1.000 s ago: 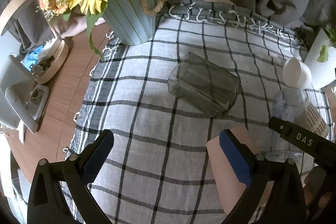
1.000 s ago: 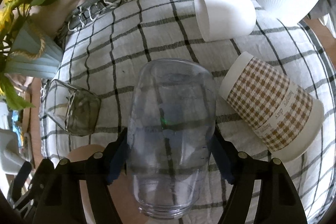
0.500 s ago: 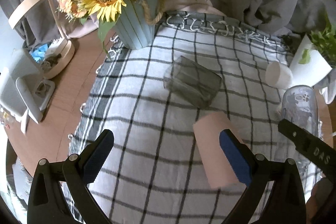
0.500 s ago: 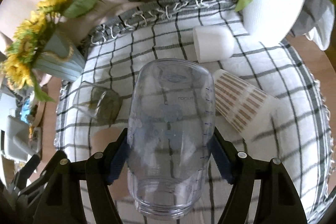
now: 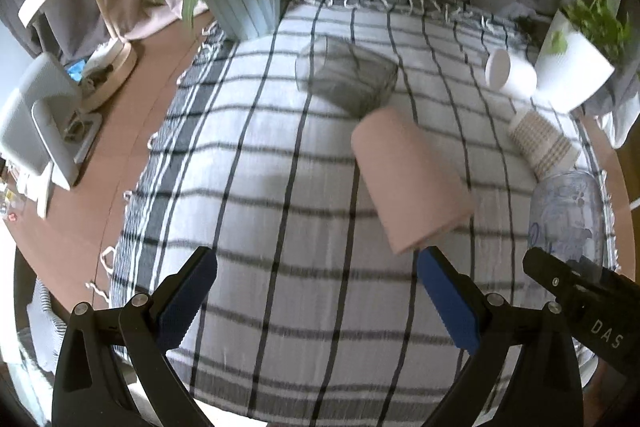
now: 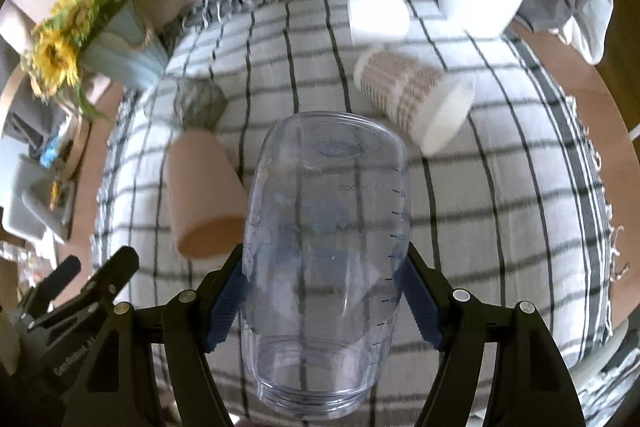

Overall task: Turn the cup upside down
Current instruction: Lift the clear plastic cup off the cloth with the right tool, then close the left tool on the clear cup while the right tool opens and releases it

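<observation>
The clear cup (image 6: 324,267) was held clamped in the right gripper (image 6: 324,291) above the checked cloth (image 6: 500,195), the left gripper (image 5: 316,291) hung open and empty, and inversion onto its mouth was judged due next.

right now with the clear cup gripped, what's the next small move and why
Probably rotate the right hand-held gripper to bring the rim downward. The clear measuring cup is clamped between its pads above the checked cloth, base pointing away, open rim toward the camera, so it isn't upside down yet.
</observation>
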